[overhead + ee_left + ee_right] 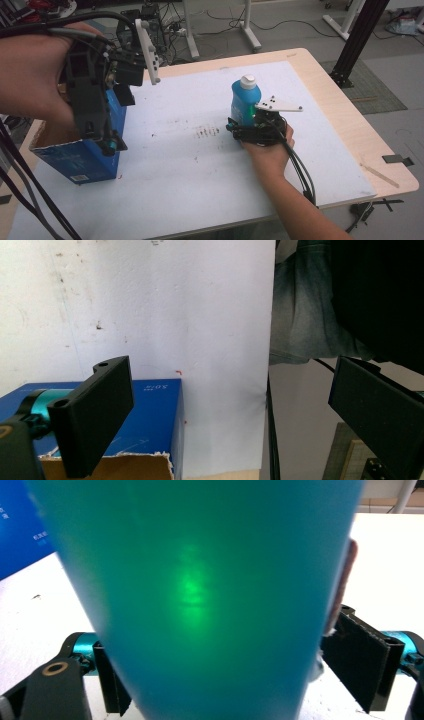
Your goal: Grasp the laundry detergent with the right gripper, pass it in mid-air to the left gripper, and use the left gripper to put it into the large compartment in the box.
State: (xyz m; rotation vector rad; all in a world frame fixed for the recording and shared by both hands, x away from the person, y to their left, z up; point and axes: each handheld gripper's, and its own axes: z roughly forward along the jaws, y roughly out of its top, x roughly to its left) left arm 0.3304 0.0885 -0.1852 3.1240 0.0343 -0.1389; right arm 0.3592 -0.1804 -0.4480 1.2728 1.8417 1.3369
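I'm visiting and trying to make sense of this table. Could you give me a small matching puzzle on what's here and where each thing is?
Things:
1. blue bottle
2. blue cardboard box
3. left gripper
4. wooden stick

Places or states:
A. open, raised over the box
B. table's left edge, top open
C. between the right gripper's jaws
D. bare wood at the table's right edge

Pairs: 1-C, 2-B, 3-A, 4-D

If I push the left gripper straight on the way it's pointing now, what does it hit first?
Probably the white table sheet beside the blue box. The left gripper is open, the box's corner sits under its left jaw, so that jaw may clip it first; depth is unclear.
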